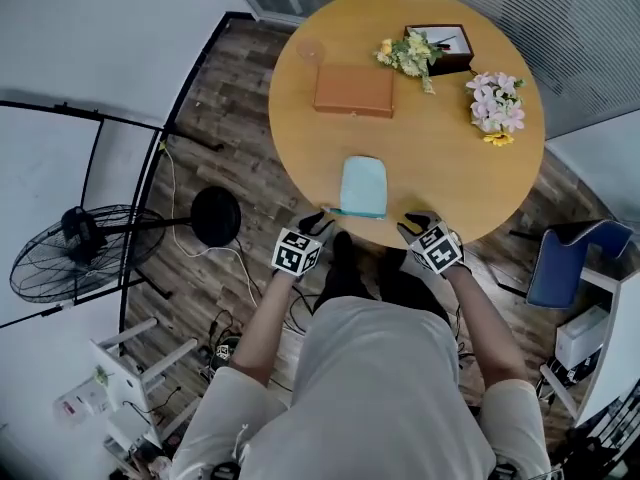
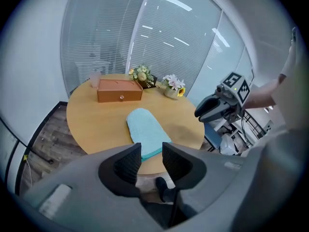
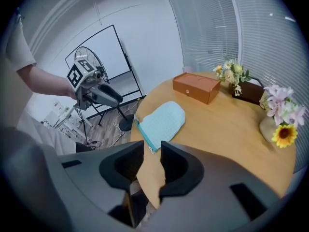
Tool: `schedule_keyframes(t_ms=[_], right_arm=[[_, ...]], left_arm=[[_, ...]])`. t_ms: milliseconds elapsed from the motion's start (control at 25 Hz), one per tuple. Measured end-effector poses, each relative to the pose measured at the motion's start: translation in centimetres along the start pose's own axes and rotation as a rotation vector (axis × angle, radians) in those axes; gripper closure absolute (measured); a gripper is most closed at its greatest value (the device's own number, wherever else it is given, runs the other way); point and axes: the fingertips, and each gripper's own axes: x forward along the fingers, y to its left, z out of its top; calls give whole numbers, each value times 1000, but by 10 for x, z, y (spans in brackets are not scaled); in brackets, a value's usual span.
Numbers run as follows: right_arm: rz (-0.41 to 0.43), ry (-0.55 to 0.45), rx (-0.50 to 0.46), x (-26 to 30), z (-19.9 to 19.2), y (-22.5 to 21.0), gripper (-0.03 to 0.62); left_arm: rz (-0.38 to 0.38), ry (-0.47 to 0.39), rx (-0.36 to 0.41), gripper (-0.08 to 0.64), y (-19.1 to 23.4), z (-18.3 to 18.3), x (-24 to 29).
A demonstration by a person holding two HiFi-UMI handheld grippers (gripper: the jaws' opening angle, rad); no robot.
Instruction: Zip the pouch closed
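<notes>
So the light-blue pouch (image 1: 363, 186) lies flat on the round tabletop (image 1: 450, 158), low-centre in the head view. Its teal zipper edge (image 3: 144, 135) faces the person, probably so both claws can get at it without stretching. The left claw (image 1: 319, 221) and right claw (image 1: 417, 224) hover just off the tabletop's near rim, one each side of that edge. Both are spread open with nothing in them, not touching the pouch. I honestly can't tell if the zip is fully shut. The wooden box (image 1: 354, 90) and flowers (image 1: 497, 103) sit well apart at the top of the frame.
</notes>
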Motion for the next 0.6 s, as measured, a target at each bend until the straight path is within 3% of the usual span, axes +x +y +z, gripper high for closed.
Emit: schedule_keyframes(t_ms=[360,600], right_arm=[[-119,-93,8,-59,42,-21,509],[-160,-224,-41,-118,82,21,510]], left_arm=[[107,-254,-24,419,-32,50,-77],[144,-384,-35,419,-53,70,-151]])
